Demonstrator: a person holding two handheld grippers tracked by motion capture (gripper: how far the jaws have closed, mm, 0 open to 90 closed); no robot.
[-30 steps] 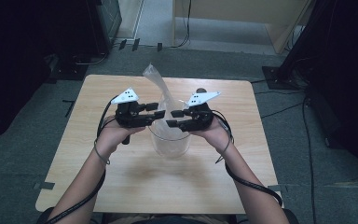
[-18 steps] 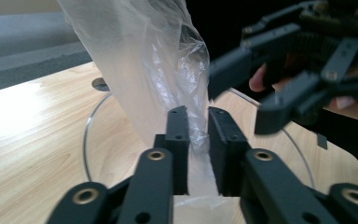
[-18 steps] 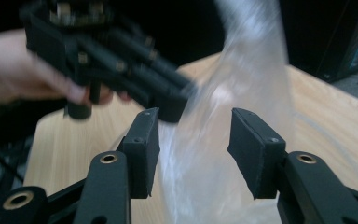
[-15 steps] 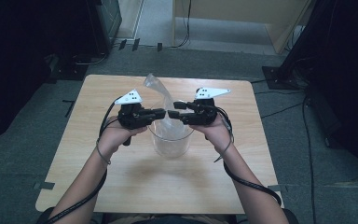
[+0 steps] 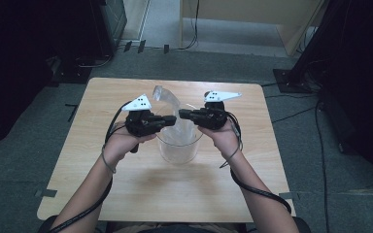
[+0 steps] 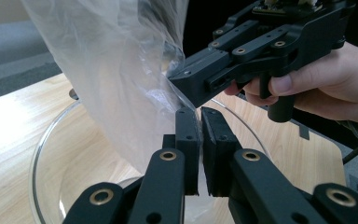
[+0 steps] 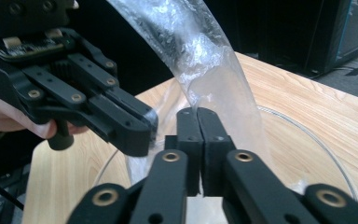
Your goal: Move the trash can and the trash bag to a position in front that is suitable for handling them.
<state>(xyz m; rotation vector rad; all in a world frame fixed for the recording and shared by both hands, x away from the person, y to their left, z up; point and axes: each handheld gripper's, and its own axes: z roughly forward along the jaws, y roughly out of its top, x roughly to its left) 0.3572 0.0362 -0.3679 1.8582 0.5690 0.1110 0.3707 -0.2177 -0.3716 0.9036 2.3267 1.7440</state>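
Bowl: we see the clear glass bowl point(image 5: 178, 145) on the wooden table point(image 5: 126, 194), near the table's middle and a little toward its far edge, well in from all four corners.
Bag: the thin clear plastic bag point(image 5: 170, 104) rises out of the bowl and leans toward the far left corner.
Left gripper: the left gripper point(image 5: 171, 119) hangs over the bowl's left rim; its jaws have just been closing and now pinch the bag's film, a thin slit left between the pads.
Right gripper: the right gripper point(image 5: 183, 114) reaches in from the right rim, its tips just beside the left one's; its jaws have just closed flat on the film.
Open room: we find bare tabletop along the near edge and toward both side edges; the strip behind the bowl is narrower.
High view adds: both forearms, the trailing cables, the grey floor around the table.
Left gripper view adds: the film point(image 6: 121, 84) hangs to the left of the jaws, and the right gripper point(image 6: 179, 86) bites it just above them, over the bowl's rim point(image 6: 42, 144).
Right gripper view adds: the film point(image 7: 200, 60) runs straight up from between the closed jaws; the left gripper point(image 7: 142, 133) stands close at the left.
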